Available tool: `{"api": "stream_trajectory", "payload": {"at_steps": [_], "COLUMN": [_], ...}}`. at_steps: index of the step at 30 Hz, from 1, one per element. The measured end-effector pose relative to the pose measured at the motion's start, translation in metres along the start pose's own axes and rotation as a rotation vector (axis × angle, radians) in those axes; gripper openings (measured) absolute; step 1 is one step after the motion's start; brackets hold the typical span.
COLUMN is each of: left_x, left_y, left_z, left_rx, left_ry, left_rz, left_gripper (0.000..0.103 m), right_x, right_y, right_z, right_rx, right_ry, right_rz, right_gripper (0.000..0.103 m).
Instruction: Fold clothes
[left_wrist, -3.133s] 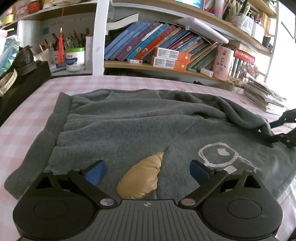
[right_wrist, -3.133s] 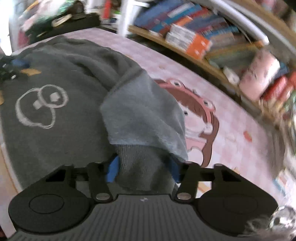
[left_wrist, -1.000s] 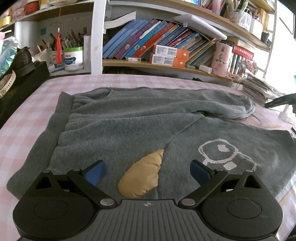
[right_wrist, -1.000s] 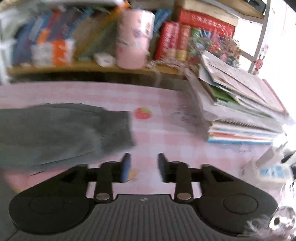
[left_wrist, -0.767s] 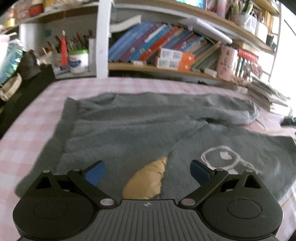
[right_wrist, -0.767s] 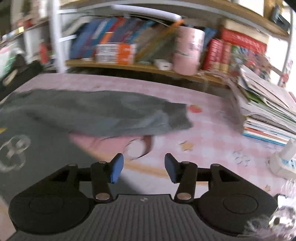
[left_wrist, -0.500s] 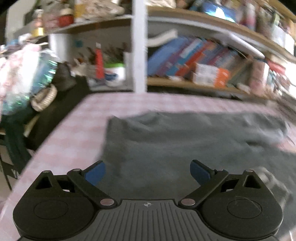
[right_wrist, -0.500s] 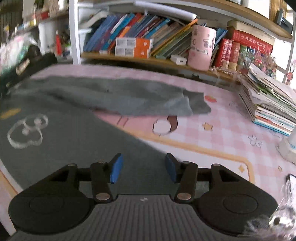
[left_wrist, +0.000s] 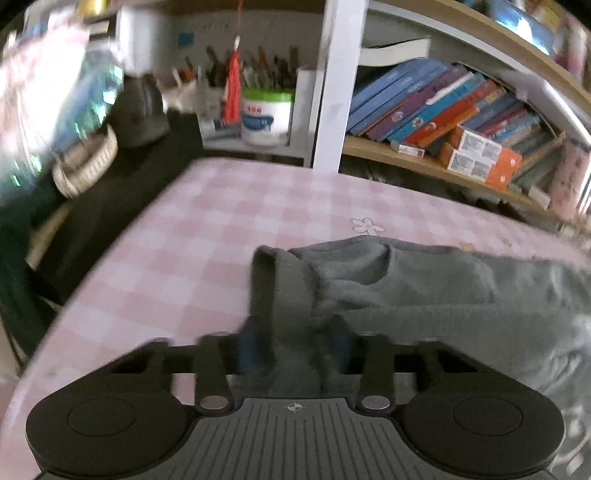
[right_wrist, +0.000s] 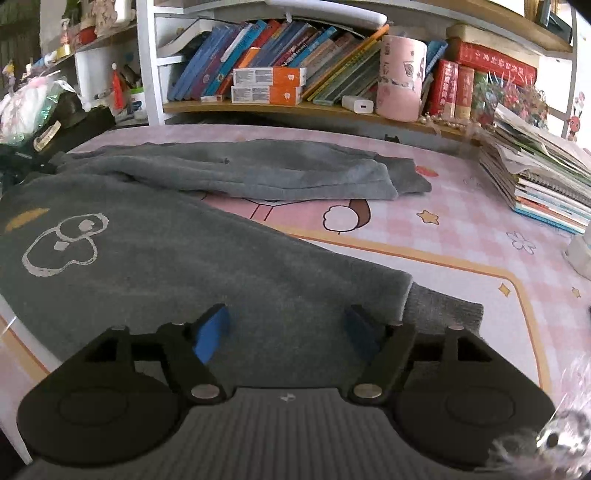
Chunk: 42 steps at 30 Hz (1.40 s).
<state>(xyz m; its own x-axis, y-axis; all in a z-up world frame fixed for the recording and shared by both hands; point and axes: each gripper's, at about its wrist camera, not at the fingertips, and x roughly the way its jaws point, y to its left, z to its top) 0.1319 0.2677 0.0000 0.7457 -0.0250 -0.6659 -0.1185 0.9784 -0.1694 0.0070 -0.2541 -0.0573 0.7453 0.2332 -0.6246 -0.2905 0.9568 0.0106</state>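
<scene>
Left hand-held gripper (left_wrist: 291, 350): jaws just closing, pinching grey sweater (left_wrist: 424, 295) corner. Right hand-held gripper (right_wrist: 286, 328): jaws just opening, spread wide over sweater hem, nothing gripped. Sweater flat on desk (right_wrist: 461, 229).

The sweater (right_wrist: 155, 254) is showing dark grey, with a white outline drawing (right_wrist: 62, 240) and a mustard-yellow patch (right_wrist: 27, 217) toward its left side. The cuff (right_wrist: 443, 314) near the right tool (right_wrist: 284, 332) is looking a lighter grey. The table (right_wrist: 461, 229) is wearing a pink-and-white check cloth with yellow stars, a white flower and an orange border line. Both tools are showing black bodies with blue pads (right_wrist: 210, 332). On the far shelf (right_wrist: 295, 107), books are showing blue, purple and red, two boxes (right_wrist: 269, 90) are showing orange and white, and a pink cup (right_wrist: 400, 83) is standing out.
</scene>
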Motion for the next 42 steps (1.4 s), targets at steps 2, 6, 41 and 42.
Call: {"api": "stream_trajectory", "payload": {"at_steps": [2, 6, 41, 42], "left_x": [0.003, -0.004, 0.103, 0.108], "left_y": [0.003, 0.016, -0.292, -0.295], "left_z": [0.0, 0.011, 0.033, 0.037], "left_rx": [-0.02, -0.064, 0.626, 0.618], "left_ry": [-0.008, -0.09, 0.209, 0.209], "left_rz": [-0.017, 0.015, -0.31, -0.309], "left_gripper": [0.012, 0.004, 0.017, 0.017], "right_x": [0.001, 0.003, 0.007, 0.007], "right_y": [0.002, 0.007, 0.013, 0.013], "right_z": [-0.002, -0.005, -0.007, -0.007], "right_rx": [0.002, 0.004, 0.009, 0.009], "right_ry": [-0.011, -0.027, -0.036, -0.037], "right_rz": [-0.001, -0.004, 0.003, 0.004], "right_gripper": [0.078, 0.088, 0.097, 0.097]}}
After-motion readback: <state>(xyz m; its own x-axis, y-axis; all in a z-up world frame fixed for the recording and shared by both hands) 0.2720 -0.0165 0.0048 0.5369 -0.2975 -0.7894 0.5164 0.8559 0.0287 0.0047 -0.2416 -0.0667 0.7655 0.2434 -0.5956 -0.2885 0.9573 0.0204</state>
